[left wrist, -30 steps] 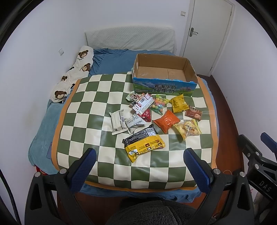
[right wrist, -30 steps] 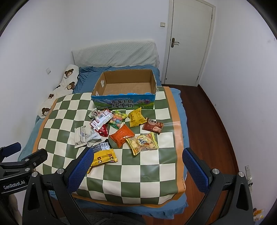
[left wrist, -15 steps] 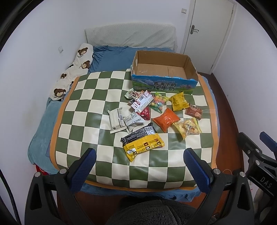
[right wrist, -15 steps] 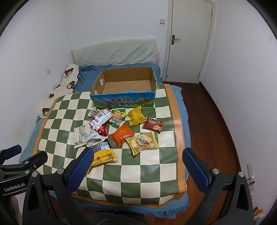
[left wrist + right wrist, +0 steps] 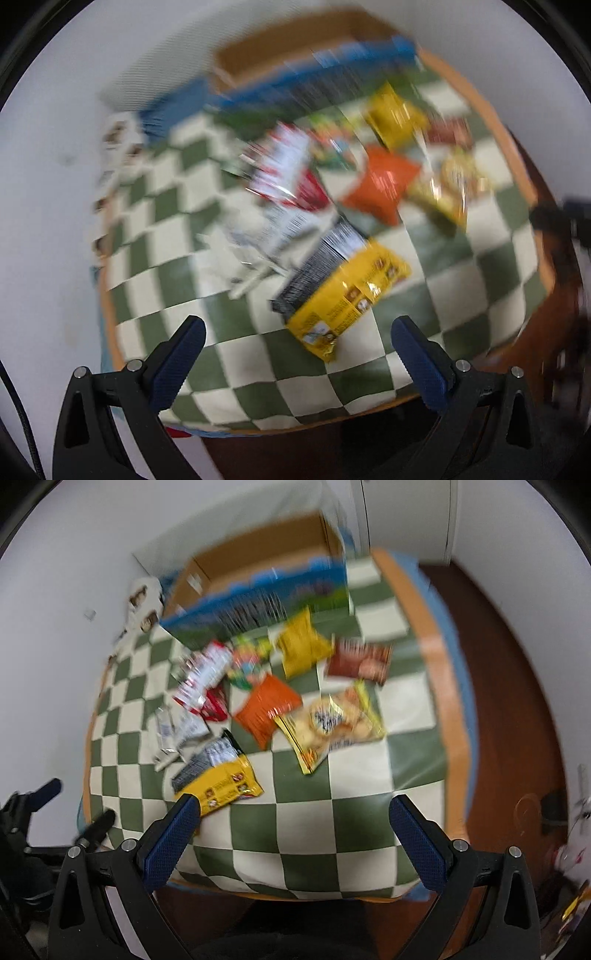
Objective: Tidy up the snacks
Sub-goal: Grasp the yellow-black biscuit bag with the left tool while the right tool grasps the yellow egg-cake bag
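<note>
I judge this as the approach step: no snack is gripped yet. My left hand-held gripper is spread wide and empty, low in the frame, short of the yellow-and-black packet at the centre. My right hand-held gripper is likewise spread and empty; the biscuit packet lies above it, at the frame's centre. The remaining snacks lie clustered on the checkered mat on the bed, below the open cardboard box in the upper frame. The next move calls for lowering one gripper over the nearest packet and pinching its edge. Box lettering and packet labels are blurred and unreadable
</note>
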Demonstrator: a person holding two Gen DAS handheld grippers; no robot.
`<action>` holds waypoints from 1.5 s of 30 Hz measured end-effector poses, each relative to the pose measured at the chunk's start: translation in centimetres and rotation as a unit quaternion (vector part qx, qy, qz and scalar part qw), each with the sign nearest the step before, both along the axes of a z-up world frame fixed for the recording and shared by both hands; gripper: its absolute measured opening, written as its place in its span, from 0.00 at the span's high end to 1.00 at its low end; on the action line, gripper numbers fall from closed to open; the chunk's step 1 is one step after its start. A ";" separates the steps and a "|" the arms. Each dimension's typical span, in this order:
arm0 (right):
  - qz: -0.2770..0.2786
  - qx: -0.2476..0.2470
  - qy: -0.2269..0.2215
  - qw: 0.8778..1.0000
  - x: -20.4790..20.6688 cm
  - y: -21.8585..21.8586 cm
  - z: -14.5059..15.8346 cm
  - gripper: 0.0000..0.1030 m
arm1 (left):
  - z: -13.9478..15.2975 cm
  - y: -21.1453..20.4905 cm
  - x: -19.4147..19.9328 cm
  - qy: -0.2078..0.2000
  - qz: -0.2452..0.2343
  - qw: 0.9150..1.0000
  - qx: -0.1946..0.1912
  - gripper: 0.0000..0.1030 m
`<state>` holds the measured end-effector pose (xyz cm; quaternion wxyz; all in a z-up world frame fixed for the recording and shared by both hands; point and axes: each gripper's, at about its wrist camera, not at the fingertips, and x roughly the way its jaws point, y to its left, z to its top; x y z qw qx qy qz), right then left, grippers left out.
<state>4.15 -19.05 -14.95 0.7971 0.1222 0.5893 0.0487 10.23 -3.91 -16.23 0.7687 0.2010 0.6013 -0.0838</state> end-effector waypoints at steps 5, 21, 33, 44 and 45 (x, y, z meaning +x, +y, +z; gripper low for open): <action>-0.001 0.019 0.057 0.998 3.8 -1.7 -5.8 0.00 | -7.6 -2.6 2.6 0.075 -0.095 0.992 0.031 0.00; -0.202 0.176 0.201 0.942 14.4 -6.3 -16.4 0.00 | -15.1 -3.1 5.7 0.126 -0.032 0.991 -0.001 0.15; 0.010 -0.005 0.222 0.975 16.8 -0.4 -20.4 0.37 | -14.7 3.5 7.4 0.145 0.131 0.979 -0.061 0.14; 0.062 -0.038 0.204 0.976 13.8 1.6 -20.9 0.16 | -13.8 4.5 6.8 0.210 -0.072 0.975 -0.022 0.13; 0.055 -0.031 0.204 0.977 13.6 1.4 -21.0 0.16 | -13.9 5.0 7.3 0.214 -0.080 0.973 -0.024 0.13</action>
